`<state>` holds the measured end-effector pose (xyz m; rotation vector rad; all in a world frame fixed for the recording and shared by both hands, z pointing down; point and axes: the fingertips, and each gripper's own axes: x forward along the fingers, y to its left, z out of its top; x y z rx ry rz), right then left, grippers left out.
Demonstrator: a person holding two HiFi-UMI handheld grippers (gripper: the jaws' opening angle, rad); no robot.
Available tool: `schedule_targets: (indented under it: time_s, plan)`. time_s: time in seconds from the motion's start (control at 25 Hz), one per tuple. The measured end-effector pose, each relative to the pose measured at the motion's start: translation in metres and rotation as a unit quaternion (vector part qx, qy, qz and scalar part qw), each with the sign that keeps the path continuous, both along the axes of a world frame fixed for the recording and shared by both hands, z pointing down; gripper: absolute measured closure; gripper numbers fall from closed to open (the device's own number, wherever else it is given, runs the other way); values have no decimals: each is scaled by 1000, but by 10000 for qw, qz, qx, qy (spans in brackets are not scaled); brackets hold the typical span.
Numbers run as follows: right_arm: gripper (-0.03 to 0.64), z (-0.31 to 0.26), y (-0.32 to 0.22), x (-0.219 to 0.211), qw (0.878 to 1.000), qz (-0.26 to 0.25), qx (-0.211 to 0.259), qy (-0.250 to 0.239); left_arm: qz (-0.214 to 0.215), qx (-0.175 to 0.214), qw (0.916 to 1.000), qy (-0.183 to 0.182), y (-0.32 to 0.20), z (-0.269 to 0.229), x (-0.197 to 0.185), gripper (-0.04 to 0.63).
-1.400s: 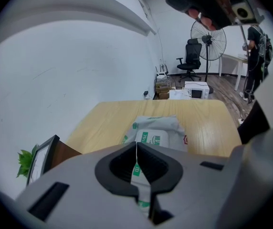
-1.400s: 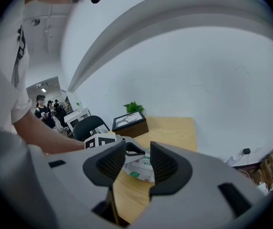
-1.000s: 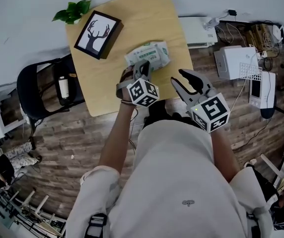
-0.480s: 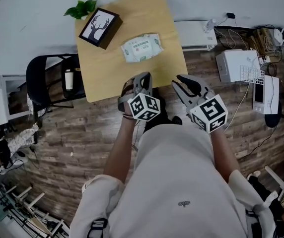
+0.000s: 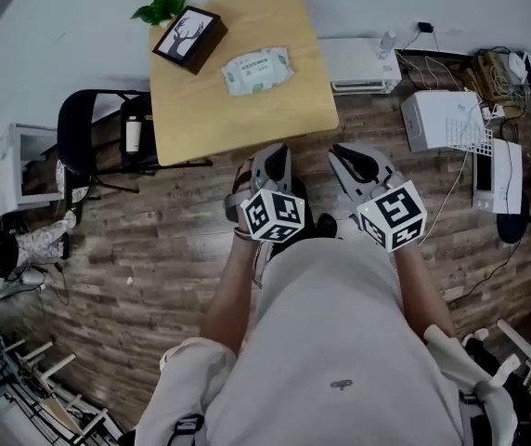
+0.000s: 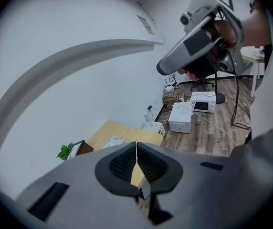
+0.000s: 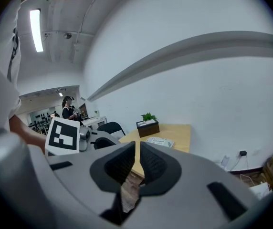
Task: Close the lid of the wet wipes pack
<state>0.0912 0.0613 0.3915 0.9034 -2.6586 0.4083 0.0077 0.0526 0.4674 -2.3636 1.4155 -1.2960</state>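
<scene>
Though the pack lid is unreadable — left tool clenched, right tool ajar, just closing, both empty.

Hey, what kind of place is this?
Probably an office or lab workroom: a small wooden table against a white wall, a black office chair beside it, and white boxy equipment with loose cables on the plank floor.

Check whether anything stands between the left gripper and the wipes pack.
Nothing visible does. The left gripper, shut and empty, hangs over the floor short of the table, whose bare top leads to the wipes pack. The picture frame stands aside.
</scene>
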Motion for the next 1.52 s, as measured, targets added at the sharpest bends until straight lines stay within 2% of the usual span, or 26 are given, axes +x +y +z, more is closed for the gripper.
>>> schedule_targets:
  time_s: [0.12, 0.44, 0.56, 0.68, 0.76, 1.12, 1.52]
  plan:
    - [592, -6, 17, 6, 9999, 42, 100, -46, -63, 144, 9998, 136, 24, -18, 8, 588]
    - [617, -25, 48, 17, 9994, 76, 260, -223, -270, 569, 9941, 882, 62, -76, 32, 588]
    - [617, -31, 57, 16, 9991, 13, 335, -251, -419, 668, 9872, 1386, 74, -96, 35, 588]
    - [617, -39, 65, 15, 9987, -36, 423, -280, -571, 648, 9762, 1988, 84, -112, 35, 588]
    - [617, -47, 69, 14, 9982, -47, 512, -302, -613, 641, 9709, 2223, 89, -121, 35, 588]
    - [617, -65, 77, 4, 9970, -78, 720, -283, -707, 700, 9600, 2616, 108, -143, 19, 588]
    - [617, -63, 89, -13, 9973, -132, 700, -203, -735, 828, 9550, 2752, 117, -151, 4, 588]
